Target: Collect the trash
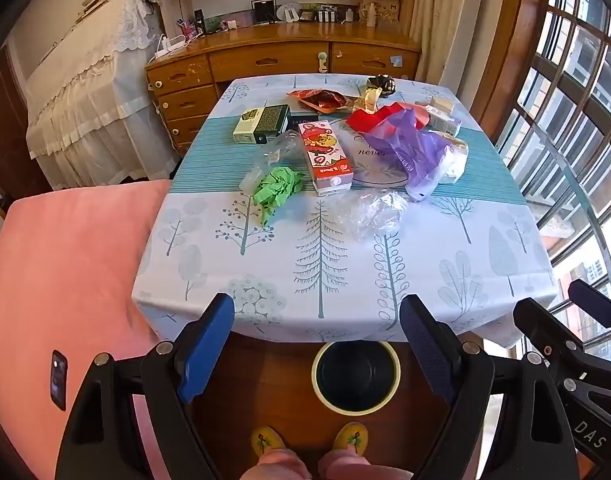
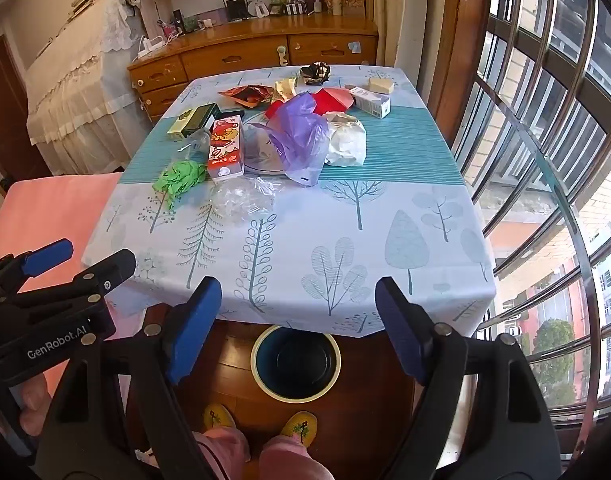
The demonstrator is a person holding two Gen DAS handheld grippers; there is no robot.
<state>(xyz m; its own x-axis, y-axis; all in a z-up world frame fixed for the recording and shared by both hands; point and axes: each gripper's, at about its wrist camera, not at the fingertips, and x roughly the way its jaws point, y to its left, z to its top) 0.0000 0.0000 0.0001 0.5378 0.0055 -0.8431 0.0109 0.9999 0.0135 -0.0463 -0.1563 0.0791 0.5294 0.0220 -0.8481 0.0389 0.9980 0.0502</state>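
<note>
Trash lies on the far half of the table [image 1: 325, 272]: a crumpled green paper [image 1: 277, 190], a red drink carton [image 1: 325, 156], clear plastic wrap [image 1: 373, 212], a purple bag [image 1: 409, 152], a green box [image 1: 261, 124], red wrappers [image 1: 321, 100] and small cartons [image 1: 441, 118]. The same heap shows in the right wrist view, with the green paper [image 2: 181, 176], carton [image 2: 225, 148] and purple bag [image 2: 301, 136]. An empty dark bin [image 1: 355, 376] [image 2: 296, 362] stands on the floor under the near table edge. My left gripper [image 1: 317, 344] and right gripper [image 2: 297, 320] are open and empty, held above the bin.
A pink bed [image 1: 65, 280] lies left of the table. A wooden dresser [image 1: 265, 60] stands behind it, a barred window [image 1: 565, 120] to the right. The person's yellow slippers [image 1: 309, 440] are on the wood floor by the bin. A phone [image 1: 58, 380] lies on the bed.
</note>
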